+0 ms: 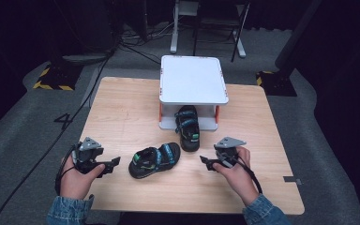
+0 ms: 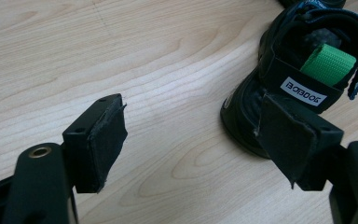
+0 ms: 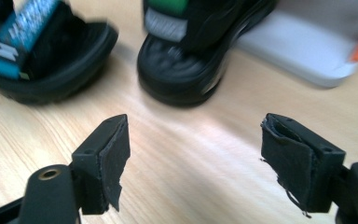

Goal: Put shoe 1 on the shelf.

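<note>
Two small black sandals with blue and green straps are on the wooden table point(image 1: 122, 112). One sandal point(image 1: 154, 160) point(image 2: 303, 70) point(image 3: 42, 51) lies at the table's middle, toe pointing right. The other sandal point(image 1: 187, 127) point(image 3: 191, 60) stands with its front under the white rack point(image 1: 193, 79) point(image 3: 298, 51), heel sticking out towards me. My left gripper point(image 1: 114, 165) point(image 2: 191, 116) is open just left of the lying sandal, with nothing between its pads. My right gripper point(image 1: 206, 163) point(image 3: 196, 135) is open to the right of that sandal, below the racked sandal's heel, its jaws bare.
The white rack has orange posts and a flat top shelf, and stands at the table's far middle. Bare wood lies to the left and right of the sandals. Beyond the table are grey floor, cables and stand legs.
</note>
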Available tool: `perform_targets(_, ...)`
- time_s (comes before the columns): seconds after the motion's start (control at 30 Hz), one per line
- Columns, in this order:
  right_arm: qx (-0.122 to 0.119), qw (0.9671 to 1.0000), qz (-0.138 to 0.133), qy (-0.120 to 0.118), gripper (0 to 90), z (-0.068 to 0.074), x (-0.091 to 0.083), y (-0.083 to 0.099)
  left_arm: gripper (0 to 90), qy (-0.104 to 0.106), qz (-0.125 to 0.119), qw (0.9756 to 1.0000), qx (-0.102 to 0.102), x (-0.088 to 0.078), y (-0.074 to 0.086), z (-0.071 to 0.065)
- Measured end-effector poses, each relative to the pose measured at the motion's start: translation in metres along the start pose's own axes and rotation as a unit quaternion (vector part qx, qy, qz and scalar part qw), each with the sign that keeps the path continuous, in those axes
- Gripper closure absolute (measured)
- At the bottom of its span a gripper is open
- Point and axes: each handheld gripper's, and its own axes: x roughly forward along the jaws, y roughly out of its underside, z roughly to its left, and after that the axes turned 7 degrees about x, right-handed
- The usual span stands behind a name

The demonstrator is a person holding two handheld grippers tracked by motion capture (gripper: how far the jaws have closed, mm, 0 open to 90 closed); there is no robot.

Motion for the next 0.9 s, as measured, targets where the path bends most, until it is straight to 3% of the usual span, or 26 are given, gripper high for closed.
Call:
perform_targets(0.2,-0.022,0.9992,0.015,0.030,24.4,0.018,0.039,0.005,23.7,0.000,0.000,1.0000,-0.004,-0.001,0.002,0.002)
perform_targets(0.37,-0.011,0.9993,-0.012,0.035,26.8,0.023,0.054,-0.001,23.7,0.001,-0.001,1.0000,-0.007,-0.002,0.004,0.004)
perform_targets(0.47,-0.015,0.9983,-0.022,0.051,29.3,0.021,0.059,-0.006,23.8,-0.002,-0.002,1.0000,-0.009,-0.004,0.006,0.005)
perform_targets(0.57,-0.002,0.9987,-0.024,0.045,26.0,0.018,0.063,-0.011,23.7,-0.003,-0.002,0.9999,-0.010,-0.005,0.006,0.005)
perform_targets(0.73,0.010,0.9992,-0.033,0.018,28.0,0.014,0.058,-0.024,23.8,-0.005,-0.001,0.9999,-0.011,-0.005,0.008,0.007)
perform_targets(0.9,0.000,0.9983,-0.054,0.020,36.4,0.010,0.060,-0.043,23.8,-0.004,0.000,0.9998,-0.019,-0.004,0.009,0.007)
